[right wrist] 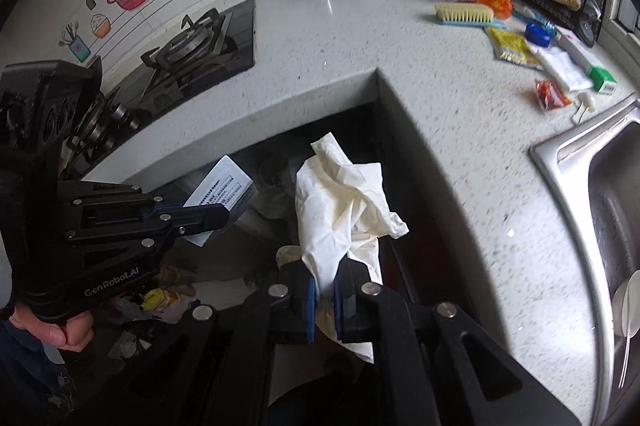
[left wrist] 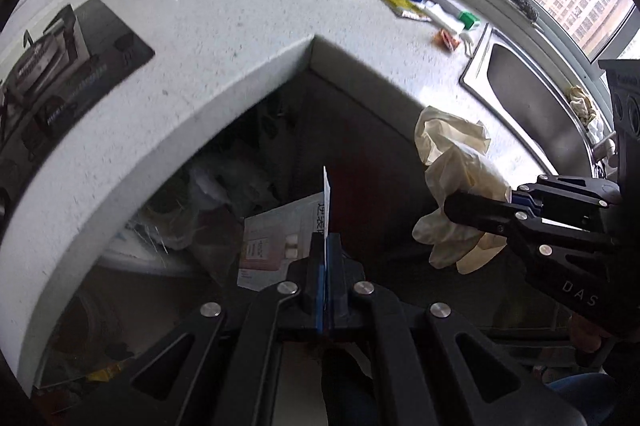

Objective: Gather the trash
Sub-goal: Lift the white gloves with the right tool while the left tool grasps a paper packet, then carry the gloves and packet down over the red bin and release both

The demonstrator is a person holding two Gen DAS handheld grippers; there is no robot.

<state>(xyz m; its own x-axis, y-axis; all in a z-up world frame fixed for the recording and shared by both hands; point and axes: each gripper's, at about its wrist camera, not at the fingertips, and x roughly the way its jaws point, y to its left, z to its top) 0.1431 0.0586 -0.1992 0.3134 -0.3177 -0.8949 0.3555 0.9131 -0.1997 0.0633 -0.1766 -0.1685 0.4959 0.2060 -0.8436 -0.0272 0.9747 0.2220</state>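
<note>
Two tongs squeeze trash, my left tongs [left wrist: 326, 242] pinching a white card [left wrist: 327, 200] and my right tongs [right wrist: 325, 300] a crumpled glove [right wrist: 340, 202], so I should hold both right above the bin below before letting go.

I see a thin white printed paper card [left wrist: 327, 200] standing on its edge, pinched at its lower end – and a crumpled cream rubber glove [right wrist: 340, 202] hanging limp, both over the dark floor corner.

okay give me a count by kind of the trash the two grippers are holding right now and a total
Printed paper card, in the left gripper: 1
Crumpled cream disposable glove, in the right gripper: 1
Total: 2
</note>
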